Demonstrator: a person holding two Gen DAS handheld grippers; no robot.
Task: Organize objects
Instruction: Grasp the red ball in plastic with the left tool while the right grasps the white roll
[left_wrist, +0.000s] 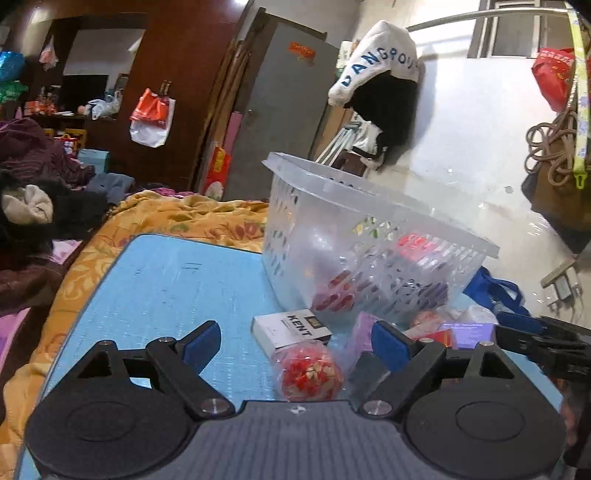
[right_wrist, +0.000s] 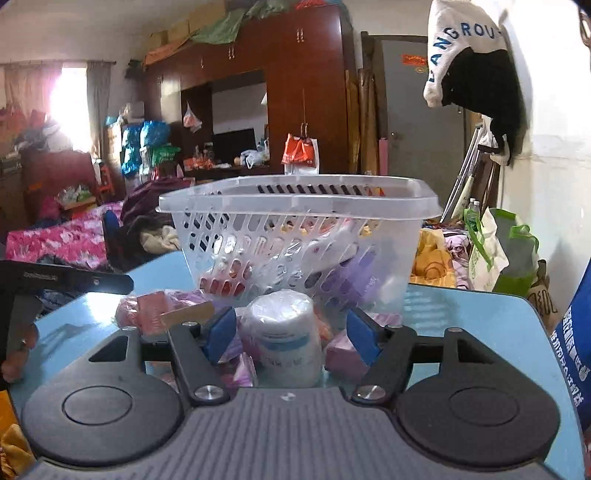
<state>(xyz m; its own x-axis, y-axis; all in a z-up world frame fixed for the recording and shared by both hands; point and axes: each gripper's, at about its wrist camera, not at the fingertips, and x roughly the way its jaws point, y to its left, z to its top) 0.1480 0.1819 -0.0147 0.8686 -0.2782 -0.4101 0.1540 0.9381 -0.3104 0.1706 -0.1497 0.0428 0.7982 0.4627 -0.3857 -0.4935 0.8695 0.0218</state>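
Note:
A clear slotted plastic basket (left_wrist: 369, 236) (right_wrist: 295, 206) stands on the light blue table (left_wrist: 166, 280) (right_wrist: 461, 314) with several red, pink and purple packs inside. In front of it lies a heap of loose items. My left gripper (left_wrist: 295, 347) is open low over the table, and a white KENT box (left_wrist: 290, 328) and a red ball in clear wrap (left_wrist: 310, 373) lie between its blue pads, untouched. My right gripper (right_wrist: 291, 336) is open around an upright white roll in plastic (right_wrist: 284, 339), with gaps at both pads. A purple box (right_wrist: 343, 354) lies beside its right pad.
An orange quilt (left_wrist: 166, 218) covers the bed beyond the table's left edge. A blue bag (left_wrist: 495, 291) hangs off the far right corner. Green and white bags (right_wrist: 495, 254) stand behind the table. The left gripper's black arm (right_wrist: 66, 280) reaches in beside pink packets (right_wrist: 155, 314).

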